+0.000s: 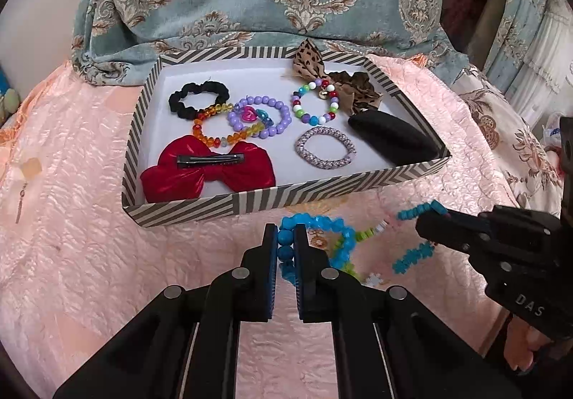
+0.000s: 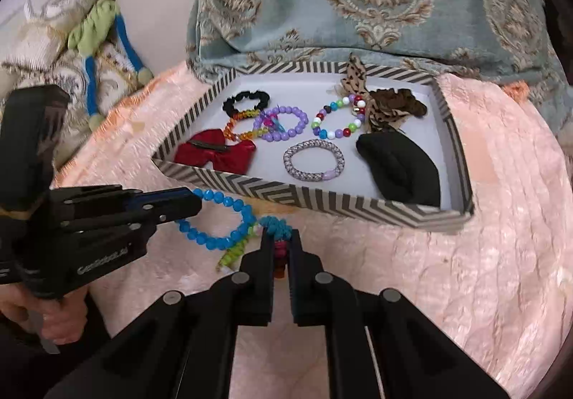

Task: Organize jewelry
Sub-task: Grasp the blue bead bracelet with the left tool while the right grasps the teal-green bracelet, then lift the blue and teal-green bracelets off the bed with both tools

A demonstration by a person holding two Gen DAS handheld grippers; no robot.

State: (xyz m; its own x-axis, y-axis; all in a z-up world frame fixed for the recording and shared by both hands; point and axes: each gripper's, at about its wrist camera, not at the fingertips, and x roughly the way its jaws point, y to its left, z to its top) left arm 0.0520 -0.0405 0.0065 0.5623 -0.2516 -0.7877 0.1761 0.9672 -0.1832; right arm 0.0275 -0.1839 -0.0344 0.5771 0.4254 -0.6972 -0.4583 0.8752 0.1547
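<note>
I have my left hand-held gripper [image 1: 285, 238] clamped on the blue bead bracelet [image 1: 315, 238] and my right hand-held gripper [image 2: 281, 238] pinching the turquoise beaded strand [image 2: 274, 223]: both light, limp, tangle-prone, best gripped across beads.

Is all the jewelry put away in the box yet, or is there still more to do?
Mostly done. The striped box already holds the red bow, bracelets and hair ties. Right now the left tool is shut on the blue bead bracelet, and the right tool is shut on the colourful bead string. Both pieces look tangled together and are not in the box yet.
</note>
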